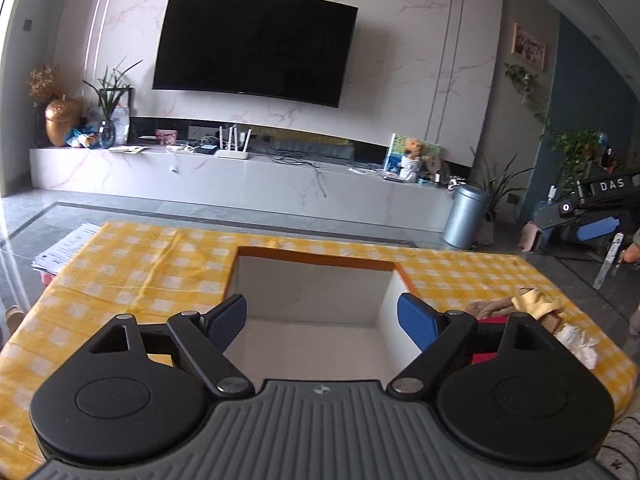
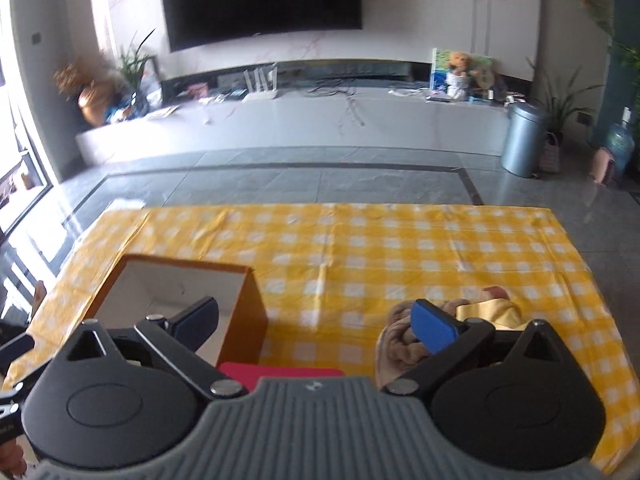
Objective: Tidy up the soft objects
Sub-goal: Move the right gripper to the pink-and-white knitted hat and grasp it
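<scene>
Box [image 2: 248, 308] beside cloth pile [image 2: 404, 340]

Beside the orange box [image 2: 240, 312], the red item [image 2: 280, 374] is largely hidden by the right gripper's body. The soft pile [image 1: 520, 308] is partly covered, and the shelf ornaments [image 2: 100, 92] behind the box are blurred.

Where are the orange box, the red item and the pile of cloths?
orange box [image 2: 244, 312], right wrist view, on its orange outer side wall.
red item [image 2: 280, 374], right wrist view, on its top face.
pile of cloths [image 1: 532, 304], left wrist view, on the yellow cloth.
</scene>
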`<state>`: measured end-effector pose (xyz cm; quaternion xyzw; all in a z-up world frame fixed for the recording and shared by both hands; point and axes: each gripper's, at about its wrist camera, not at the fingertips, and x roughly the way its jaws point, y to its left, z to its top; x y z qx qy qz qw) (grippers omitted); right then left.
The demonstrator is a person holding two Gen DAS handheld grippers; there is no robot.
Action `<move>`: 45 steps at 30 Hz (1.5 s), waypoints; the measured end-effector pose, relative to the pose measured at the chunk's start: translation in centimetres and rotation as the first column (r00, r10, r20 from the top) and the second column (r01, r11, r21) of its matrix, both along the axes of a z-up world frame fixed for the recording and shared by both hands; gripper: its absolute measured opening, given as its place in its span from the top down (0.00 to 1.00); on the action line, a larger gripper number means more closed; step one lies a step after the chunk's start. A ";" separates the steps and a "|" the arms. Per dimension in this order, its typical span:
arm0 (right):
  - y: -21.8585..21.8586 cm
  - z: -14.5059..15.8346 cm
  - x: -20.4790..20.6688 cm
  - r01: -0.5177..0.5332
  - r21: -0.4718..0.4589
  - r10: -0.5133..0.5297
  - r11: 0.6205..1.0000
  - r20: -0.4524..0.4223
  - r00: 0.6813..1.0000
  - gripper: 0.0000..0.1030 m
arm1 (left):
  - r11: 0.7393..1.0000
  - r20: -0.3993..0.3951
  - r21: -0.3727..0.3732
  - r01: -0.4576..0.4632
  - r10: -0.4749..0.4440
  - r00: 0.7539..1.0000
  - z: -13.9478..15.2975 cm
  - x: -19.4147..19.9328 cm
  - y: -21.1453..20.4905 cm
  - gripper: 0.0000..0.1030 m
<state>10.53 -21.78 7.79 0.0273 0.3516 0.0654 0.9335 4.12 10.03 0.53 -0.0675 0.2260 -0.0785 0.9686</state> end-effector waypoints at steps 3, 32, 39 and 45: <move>-2.4 0.3 -1.6 0.080 -0.006 -0.080 0.997 0.057 0.995 0.02 | 0.994 0.008 0.092 -0.056 0.055 0.998 0.5 -0.4 -1.6 0.00; -23.4 -15.0 -3.1 0.514 0.168 -0.472 0.841 -0.234 0.850 0.03 | 0.938 -0.238 0.172 0.299 -0.255 0.937 0.5 5.1 -20.7 0.00; -22.1 -16.3 -2.0 0.414 0.206 -0.346 0.887 -0.296 0.890 0.03 | 0.915 -0.307 0.226 0.333 -0.258 0.916 -1.4 6.4 -23.4 0.00; -19.6 -14.7 -3.8 0.303 0.105 -0.273 0.947 -0.232 0.934 0.03 | 0.894 -0.317 0.258 0.366 -0.279 0.907 -1.3 6.4 -25.6 0.00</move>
